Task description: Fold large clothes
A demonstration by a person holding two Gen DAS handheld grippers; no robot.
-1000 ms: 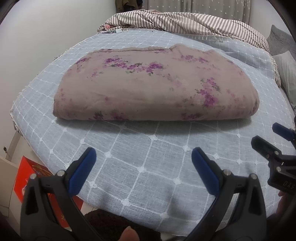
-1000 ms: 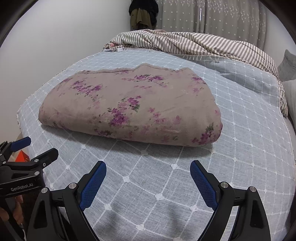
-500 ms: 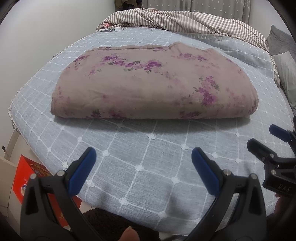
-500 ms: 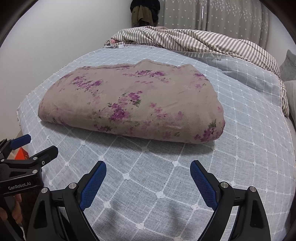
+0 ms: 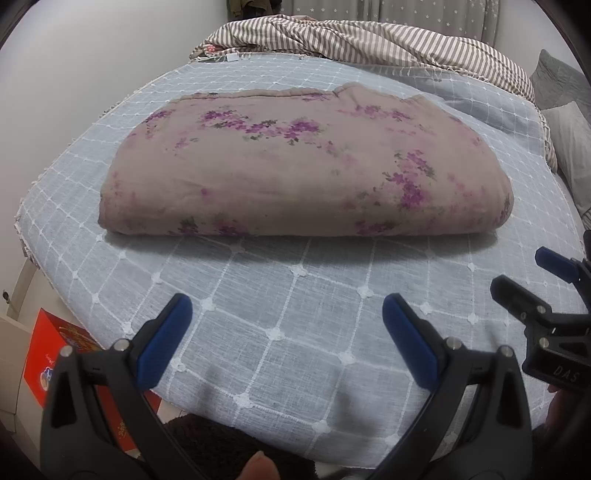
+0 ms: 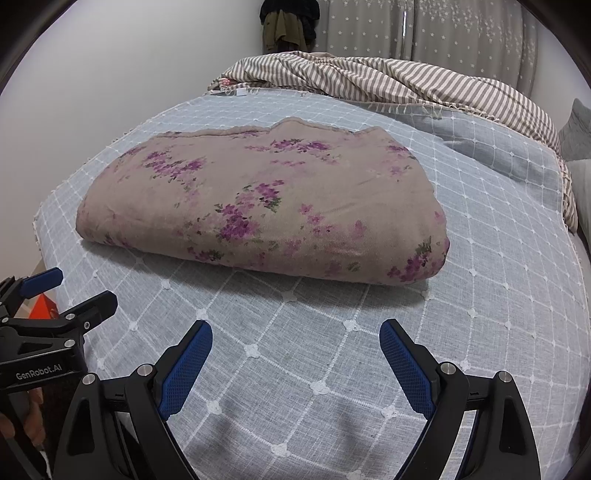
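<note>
Left wrist view: the left gripper (image 5: 286,315) hangs spread wide and empty over the near edge of the blue checked bedspread (image 5: 295,306), with the folded floral quilt (image 5: 303,173) lying ahead at mid-bed. Only here a red box (image 5: 55,354) shows on the floor, lower left. Right wrist view: the right gripper (image 6: 295,343) is likewise spread and empty, the quilt beyond it. Only here dark clothes (image 6: 288,22) hang behind the striped blanket (image 6: 388,83).

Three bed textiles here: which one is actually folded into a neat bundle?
The mauve floral quilt, folded into a thick rectangular bundle mid-bed. The brown-and-white striped blanket lies rumpled beyond it, and the pale blue grid-stitched bedspread is spread flat underneath.
</note>
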